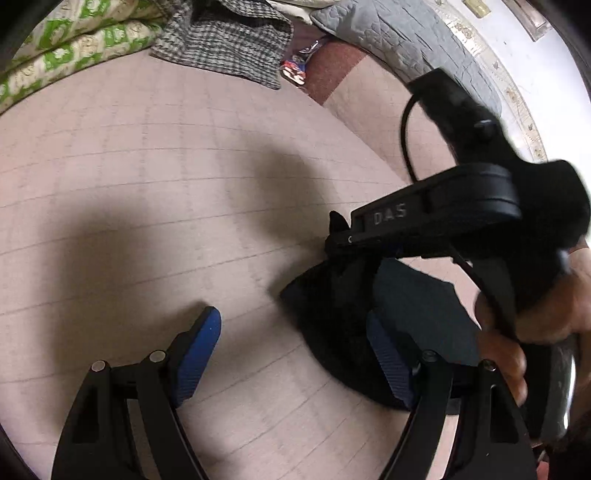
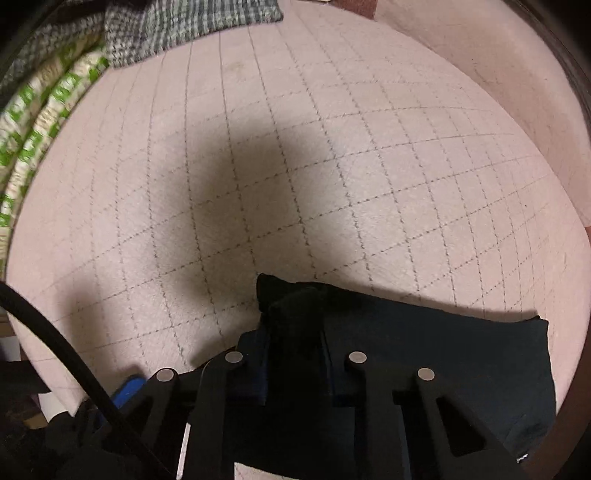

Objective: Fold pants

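Observation:
The black pants (image 1: pixel 417 314) lie folded in a compact bundle on the pink checked bedsheet (image 1: pixel 166 184). My left gripper (image 1: pixel 295 354) is open and empty above the sheet, its right blue pad (image 1: pixel 388 365) over the bundle's left edge. My right gripper (image 1: pixel 340 236) reaches in from the right and is shut on a raised fold of the pants. In the right wrist view the right gripper (image 2: pixel 295 339) pinches a bunched peak of the black pants (image 2: pixel 461 354); the rest of the bundle spreads to the right.
A green floral quilt (image 1: pixel 66 40) and a houndstooth cloth (image 1: pixel 229 40) lie at the far edge. A grey quilted pillow (image 1: pixel 399 33) sits far right. The quilt (image 2: pixel 33 122) and houndstooth cloth (image 2: pixel 177 26) also show in the right wrist view.

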